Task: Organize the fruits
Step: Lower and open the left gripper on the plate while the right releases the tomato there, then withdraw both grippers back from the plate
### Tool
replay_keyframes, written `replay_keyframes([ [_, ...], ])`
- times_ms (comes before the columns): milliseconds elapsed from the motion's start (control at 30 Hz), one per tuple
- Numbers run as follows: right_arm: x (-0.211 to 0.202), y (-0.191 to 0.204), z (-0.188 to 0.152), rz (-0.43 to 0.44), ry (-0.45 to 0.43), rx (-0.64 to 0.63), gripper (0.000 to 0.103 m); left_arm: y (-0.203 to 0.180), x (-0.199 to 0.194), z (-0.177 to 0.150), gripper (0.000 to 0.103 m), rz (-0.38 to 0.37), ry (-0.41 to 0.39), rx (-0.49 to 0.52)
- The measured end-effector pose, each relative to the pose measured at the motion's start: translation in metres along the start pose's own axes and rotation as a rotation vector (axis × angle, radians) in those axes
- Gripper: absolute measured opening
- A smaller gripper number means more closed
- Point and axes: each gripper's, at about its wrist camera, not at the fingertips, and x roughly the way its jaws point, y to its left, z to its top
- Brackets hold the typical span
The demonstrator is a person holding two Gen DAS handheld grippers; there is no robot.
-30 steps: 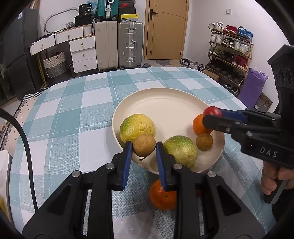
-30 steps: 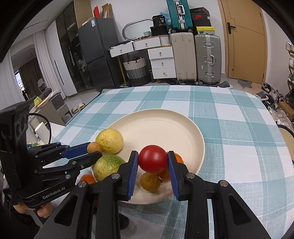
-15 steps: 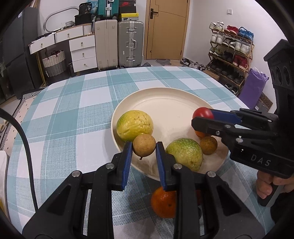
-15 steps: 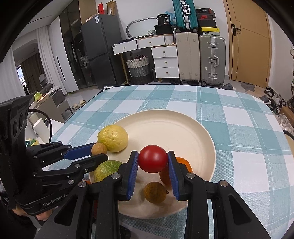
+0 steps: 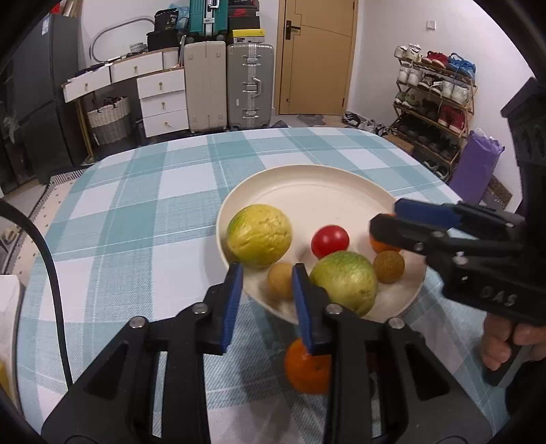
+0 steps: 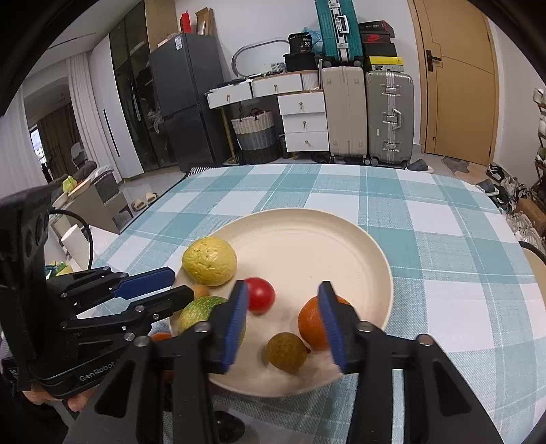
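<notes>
Both tongs released: left gripper (image 5: 268, 290) wide around the small brown fruit (image 5: 280, 282), probably resting on the plate (image 5: 307, 177) near rim, though blurry. Right gripper (image 6: 283, 319) spread, red tomato (image 6: 260, 295) mid-plate. Best to back out slowly, no nudging. Orange (image 5: 307, 367) on the table nearby.

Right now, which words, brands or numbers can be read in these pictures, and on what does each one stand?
"DAS": on the right gripper body, left wrist view.
"GenRobot": on the left gripper body, right wrist view; the end is cut off.
Fridge sticker, box and bucket labels: too small to read.
</notes>
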Motion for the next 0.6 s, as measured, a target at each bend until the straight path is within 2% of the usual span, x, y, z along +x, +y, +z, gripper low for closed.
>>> replay_keyframes([
  [33, -0.003, -0.001, -0.001, 0.0, -0.005, -0.001, 0.05, -0.001, -0.003, -0.002, 0.036, 0.007, -0.003, 0.008],
  [200, -0.017, -0.004, -0.008, -0.021, -0.002, -0.002, 0.052, 0.003, -0.02, -0.01, 0.074, -0.007, -0.014, -0.016],
  [267, -0.023, -0.005, -0.011, -0.024, -0.006, -0.001, 0.055, 0.005, -0.03, -0.013, 0.081, -0.01, -0.023, -0.028],
  [333, -0.029, -0.007, -0.014, -0.02, -0.009, 0.011, 0.073, 0.007, -0.04, -0.016, 0.082, -0.008, -0.036, -0.035],
  [433, -0.038, -0.008, -0.019, 0.004, -0.011, 0.025, 0.082, 0.008, -0.055, -0.022, 0.086, -0.011, -0.045, -0.044],
  [467, -0.041, -0.006, -0.021, -0.003, -0.007, 0.017, 0.086, 0.009, -0.059, -0.025, 0.09, -0.011, -0.049, -0.045],
  [533, -0.045, -0.004, -0.025, -0.038, -0.011, 0.01, 0.101, 0.009, -0.067, -0.031, 0.097, 0.0, -0.055, -0.053],
  [600, -0.05, -0.002, -0.028, -0.05, -0.009, 0.005, 0.103, 0.009, -0.075, -0.037, 0.099, -0.003, -0.06, -0.065],
])
